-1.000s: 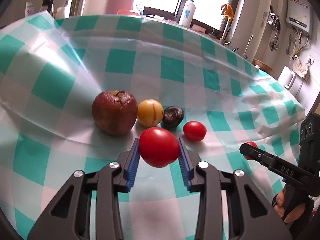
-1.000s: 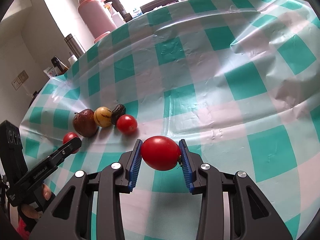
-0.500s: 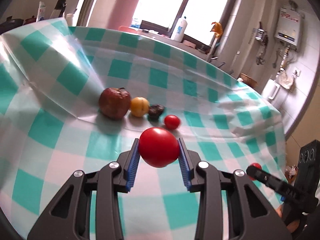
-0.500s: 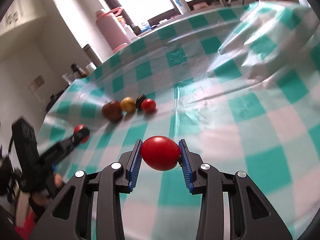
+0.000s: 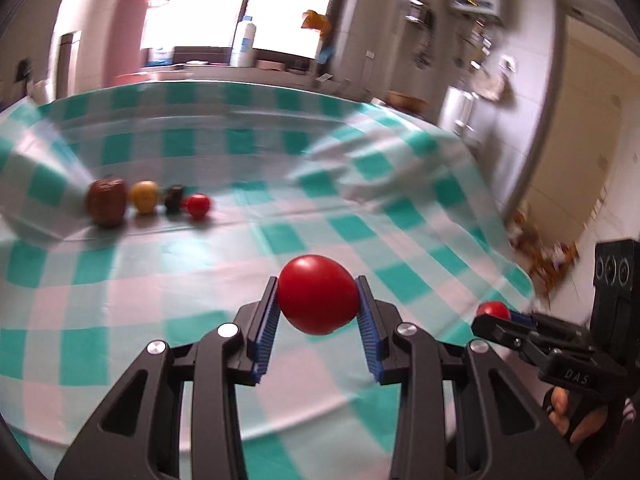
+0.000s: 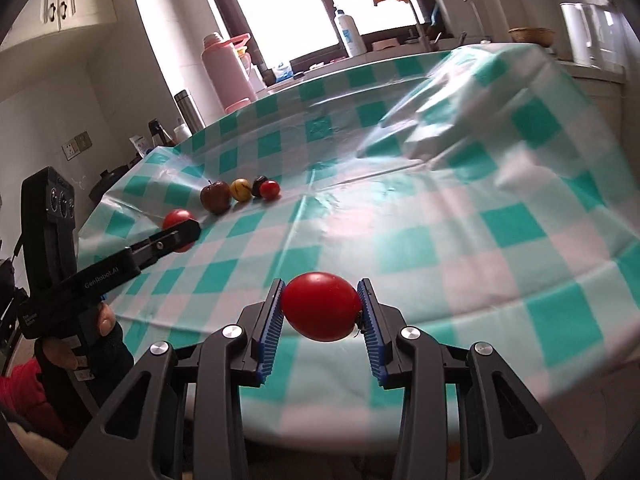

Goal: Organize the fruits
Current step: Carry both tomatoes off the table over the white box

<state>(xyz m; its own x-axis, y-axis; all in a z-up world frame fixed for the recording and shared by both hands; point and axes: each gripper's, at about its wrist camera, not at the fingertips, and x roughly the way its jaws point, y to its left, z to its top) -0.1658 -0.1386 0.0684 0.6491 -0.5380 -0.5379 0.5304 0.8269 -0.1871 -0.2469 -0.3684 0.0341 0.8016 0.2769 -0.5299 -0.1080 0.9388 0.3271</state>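
two grippers are loaded, one tomato each. the left gripper [image 5: 317, 307] is clamped on a red tomato [image 5: 317, 299] between its blue pads, held above the checked tablecloth [image 5: 280, 236]. the right gripper [image 6: 321, 309] is clamped on a second red tomato [image 6: 321, 306] in the same way, also clear of the cloth.

step in hand: transport. both tomatoes are lifted and neither touches the table. the row of fruit lies well apart from both grippers, toward the far left of the cloth.

row count, left to right: one brown apple [image 5: 106, 201], one yellow fruit [image 5: 145, 197], one dark fruit [image 5: 174, 197], one small red tomato [image 5: 198, 205]. total on the cloth: four. total carried: two. total fruit in view: six.

next move, as judged: bring each gripper to the open end of the row, beside the small red tomato, lower until the fruit rests on the cloth, then part the pads. place one at a time so the grippers do not cross. round fruit may roll on the wrinkled cloth; release only once it is settled.
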